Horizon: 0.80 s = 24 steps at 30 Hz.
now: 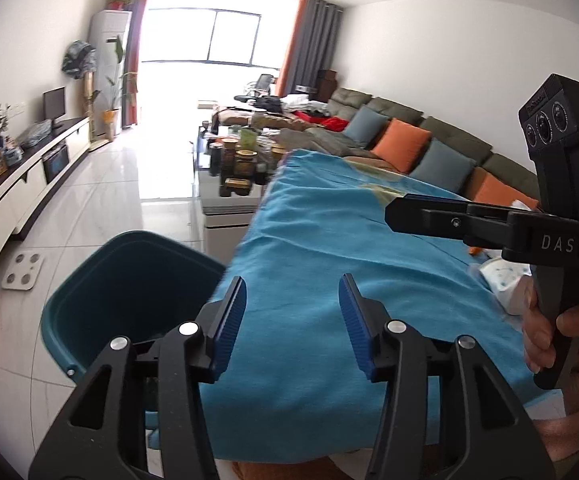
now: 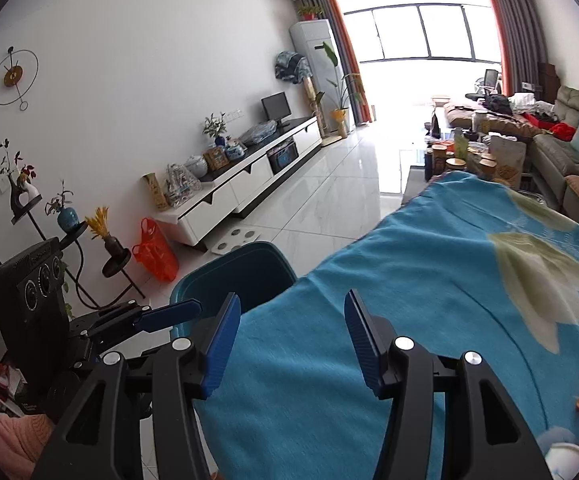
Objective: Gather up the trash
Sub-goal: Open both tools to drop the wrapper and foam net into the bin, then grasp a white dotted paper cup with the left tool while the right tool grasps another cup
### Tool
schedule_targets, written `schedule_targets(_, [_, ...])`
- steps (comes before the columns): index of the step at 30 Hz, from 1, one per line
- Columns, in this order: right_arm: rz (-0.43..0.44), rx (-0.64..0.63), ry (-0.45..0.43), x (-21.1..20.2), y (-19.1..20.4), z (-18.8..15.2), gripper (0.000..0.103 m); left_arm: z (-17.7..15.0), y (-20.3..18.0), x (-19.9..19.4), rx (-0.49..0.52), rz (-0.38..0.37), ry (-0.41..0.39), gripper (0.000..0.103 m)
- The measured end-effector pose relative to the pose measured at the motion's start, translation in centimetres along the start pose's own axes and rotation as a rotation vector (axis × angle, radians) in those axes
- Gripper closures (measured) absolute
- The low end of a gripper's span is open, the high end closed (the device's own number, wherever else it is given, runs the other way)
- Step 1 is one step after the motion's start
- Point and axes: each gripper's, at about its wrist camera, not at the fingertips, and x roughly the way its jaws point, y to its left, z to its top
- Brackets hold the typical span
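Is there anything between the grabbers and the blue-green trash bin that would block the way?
Nothing visible does. The teal bin stands open on the floor by the edge of the blue cloth. Both the left gripper and right gripper are open and hold nothing.

Empty right hand-held gripper gapes above blue blanket, beside teal bin.

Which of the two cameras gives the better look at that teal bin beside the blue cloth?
The left wrist view: the teal bin shows its open mouth and dark inside. In the right wrist view the bin appears smaller, only its upper rim visible, partly hidden behind the right tool.
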Motion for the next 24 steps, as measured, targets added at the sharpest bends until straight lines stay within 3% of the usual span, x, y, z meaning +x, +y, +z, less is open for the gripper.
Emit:
schedule_targets(13, [-0.288,0.165,-0.168,-13.9,-8.6,-6.0,0.051,-1.2,-14.0,4.7,0.209,-0.296,0.084,0.052])
schedule_targets(24, [-0.606,0.263,-0.307,-22.1,-13.3,-10.7,0.050,-1.7,-20.8,7.3,0.273,-0.429,0.150,0.026])
